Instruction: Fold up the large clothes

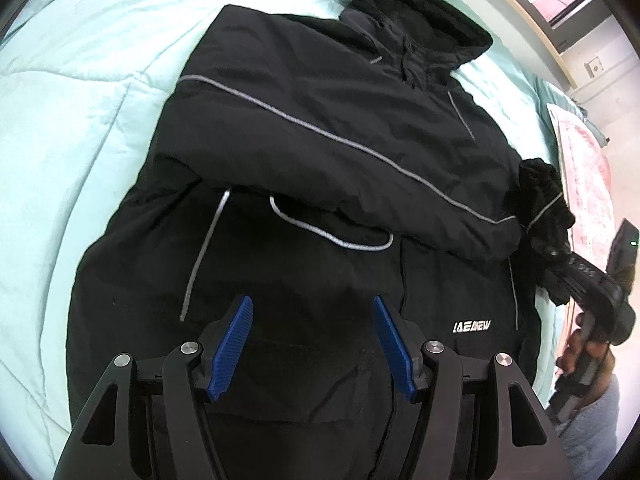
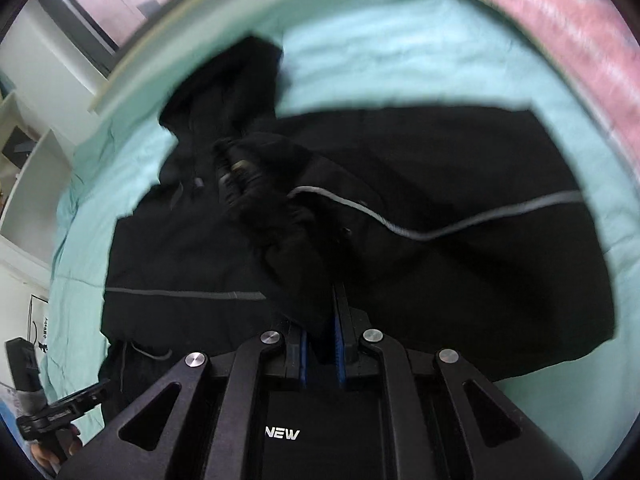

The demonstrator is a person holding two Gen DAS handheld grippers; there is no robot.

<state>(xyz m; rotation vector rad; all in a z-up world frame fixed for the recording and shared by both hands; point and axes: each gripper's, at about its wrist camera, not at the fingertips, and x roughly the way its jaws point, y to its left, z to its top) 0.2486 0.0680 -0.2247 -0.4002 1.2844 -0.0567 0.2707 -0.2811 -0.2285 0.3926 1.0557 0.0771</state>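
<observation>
Left wrist view: the right hand-held gripper, clamped on the black jacket's cuff, apparently draws the sleeve across for folding; the left hand-held gripper hovers part-open, empty.

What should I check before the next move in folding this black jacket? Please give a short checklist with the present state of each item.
1. Jacket lies flat on the green bedcover: ok.
2. Right gripper shut on the sleeve: ok.
3. Sleeve laid across the chest: ok, cuff overhangs the jacket's edge.
4. Left gripper open, nothing between its pads: ok.
5. Hood spread flat: cannot tell.
6. Other sleeve already folded in: cannot tell.
</observation>
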